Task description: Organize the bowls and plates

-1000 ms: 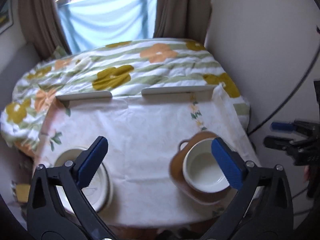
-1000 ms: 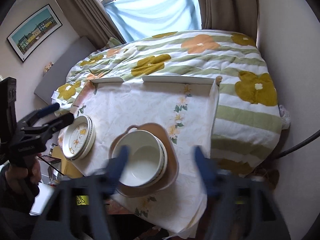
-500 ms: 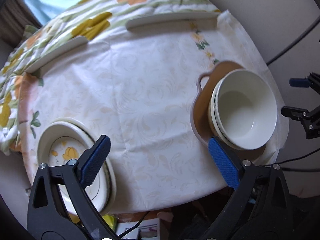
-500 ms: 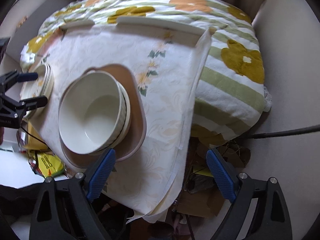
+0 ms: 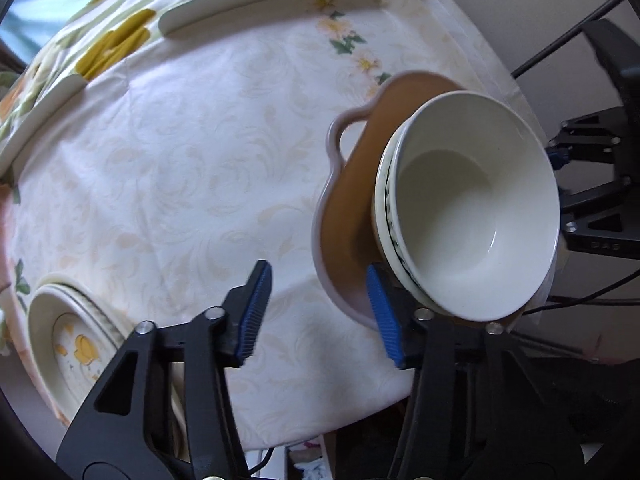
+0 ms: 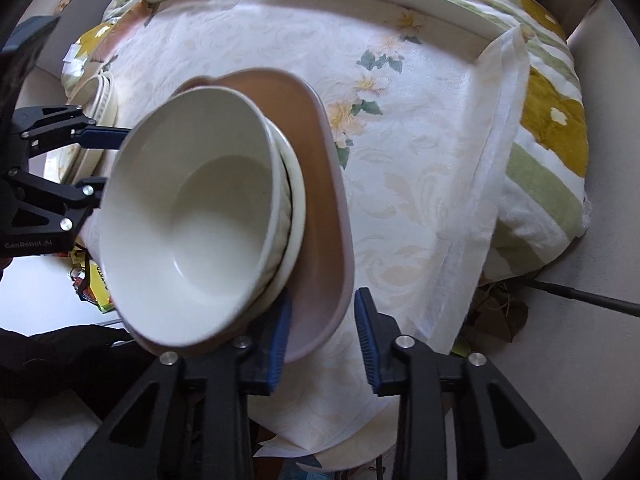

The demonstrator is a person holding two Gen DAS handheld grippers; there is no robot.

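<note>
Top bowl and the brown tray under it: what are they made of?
Top bowl: likely glazed ceramic, cream, with glossy highlights inside. Brown tray: matte tan face, paler rounded rim and loop handle; plastic or silicone perhaps, cannot tell.

White lettering reading "GenRobot.AI" stands on the black body of the left gripper, seen at the left edge of the right wrist view. A yellow packet below it carries dark print, too cut off to read.

Left hand-held gripper jaws parted, angled down; right hand-held gripper jaws parted, lowered.
</note>
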